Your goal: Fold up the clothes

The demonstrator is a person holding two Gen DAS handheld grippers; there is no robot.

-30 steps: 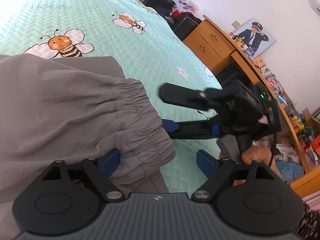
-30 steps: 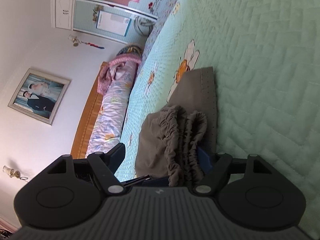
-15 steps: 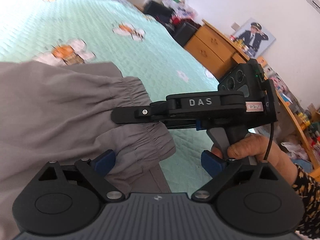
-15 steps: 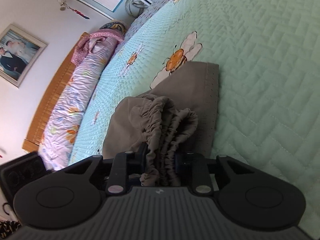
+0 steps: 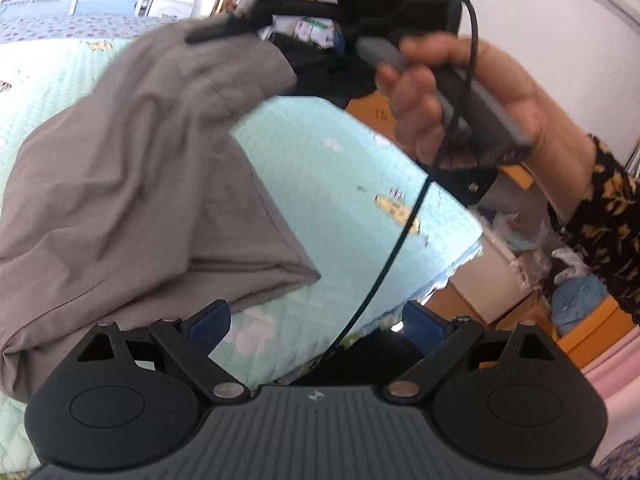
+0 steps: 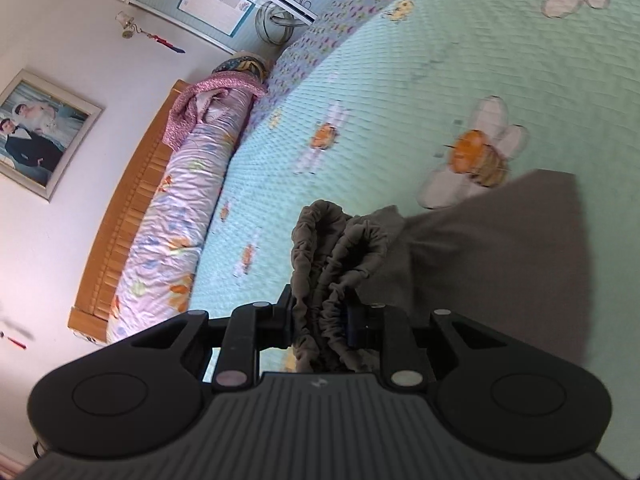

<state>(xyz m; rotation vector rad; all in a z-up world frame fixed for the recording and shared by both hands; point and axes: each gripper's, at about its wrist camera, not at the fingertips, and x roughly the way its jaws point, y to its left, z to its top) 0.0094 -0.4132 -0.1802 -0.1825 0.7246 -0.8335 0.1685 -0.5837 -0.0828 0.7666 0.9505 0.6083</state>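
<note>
Right tongs (image 6: 320, 320) raised, clamped on grey trousers (image 6: 340, 248), left tongs (image 5: 316, 322) wide, empty

**Our right gripper pinches the gathered waistband**

We see our right gripper (image 6: 320, 322) with its jaws just closed in on the bunched elastic waistband (image 6: 340, 248) of the grey trousers (image 6: 500, 248), the ruffled folds standing up between the fingers (image 6: 280, 320). The rest of the grey cloth trails away to the right, one flat corner lying over a bee print (image 6: 478, 160) on the mint quilted bedspread (image 6: 400, 80). Beyond, along the wooden headboard (image 6: 132, 208), we make out a long floral bolster (image 6: 172, 232) with a pink cloth (image 6: 200, 100) draped at its far end. A framed photograph (image 6: 36, 132) hangs on the white wall.
</note>
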